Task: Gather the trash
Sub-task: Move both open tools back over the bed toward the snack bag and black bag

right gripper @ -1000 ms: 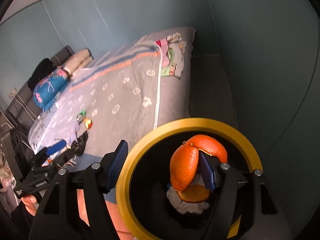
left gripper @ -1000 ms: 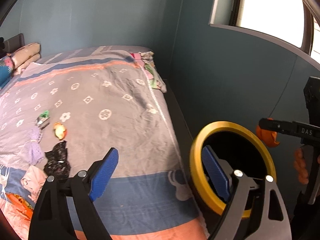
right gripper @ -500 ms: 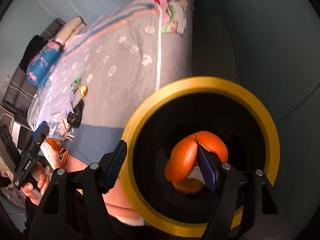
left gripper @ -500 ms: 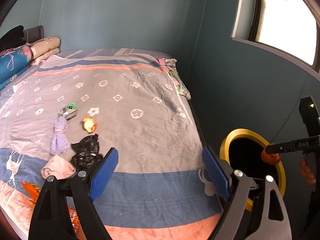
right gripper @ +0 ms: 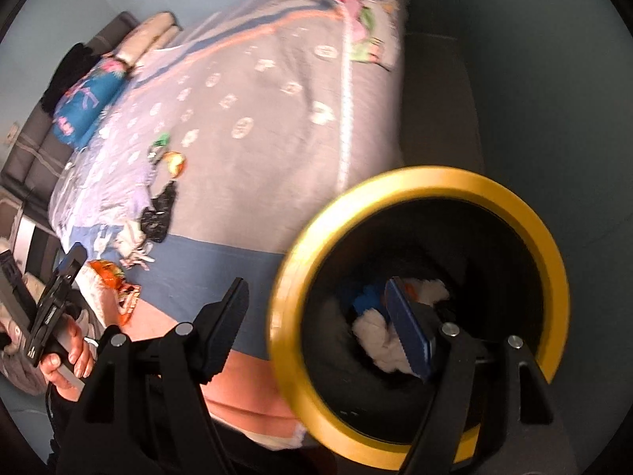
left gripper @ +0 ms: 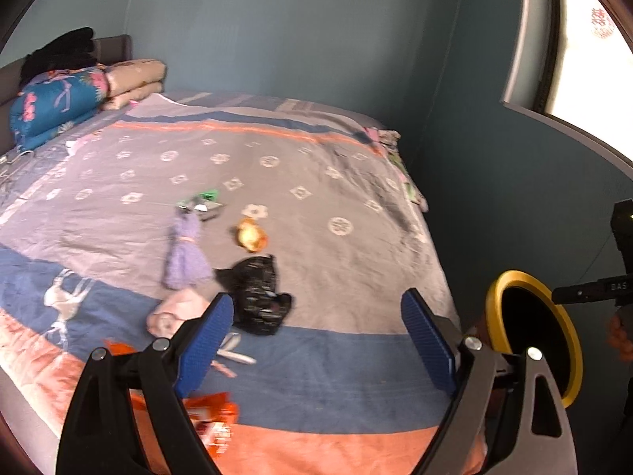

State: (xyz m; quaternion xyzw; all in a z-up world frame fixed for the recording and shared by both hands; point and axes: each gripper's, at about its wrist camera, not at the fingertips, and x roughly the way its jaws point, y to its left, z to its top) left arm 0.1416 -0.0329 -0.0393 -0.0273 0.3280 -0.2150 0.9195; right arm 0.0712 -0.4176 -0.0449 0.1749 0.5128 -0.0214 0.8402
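**Bin partly filled, a cluster of litter left on the bed**

The right tool (right gripper: pixel 316 316) hangs over the mouth of the bin (right gripper: pixel 419 176) with its jaws apart and nothing between them; one blue pad reaches inside the yellow rim, the other stays outside it. In the last second those jaws have been opening a little. Below the pad, at the bottom of the black bin, lie white crumpled tissue (right gripper: pixel 376 340), a scrap of blue and a bit of orange, so at least part of the collecting is done.

The left tool (left gripper: pixel 316 340) is also wide open and empty, aimed across the foot end of the bed (left gripper: pixel 356 356). The bin stands on the floor just beside the bed's near right corner.

What is left sits in a loose group toward the near left part of the bed. Closest to the left tool's pads is a black crinkled wrapper (left gripper: pixel 257 297), with a small white plastic piece (left gripper: pixel 233 346) just in front of it and a pink wad (left gripper: pixel 178 312) beside it. An orange snack packet (left gripper: pixel 213 423) lies at the near edge, partly hidden under the tool. Further in are a purple tasselled bundle (left gripper: pixel 184 257), a yellowish scrap (left gripper: pixel 251 235) and a green and silver wrapper (left gripper: pixel 201 204). Whether the purple bundle counts as trash I cannot tell.

By my reading the job is less than half finished: roughly half a dozen pieces remain, and the black wrapper looks the handiest next pick for the left tool.
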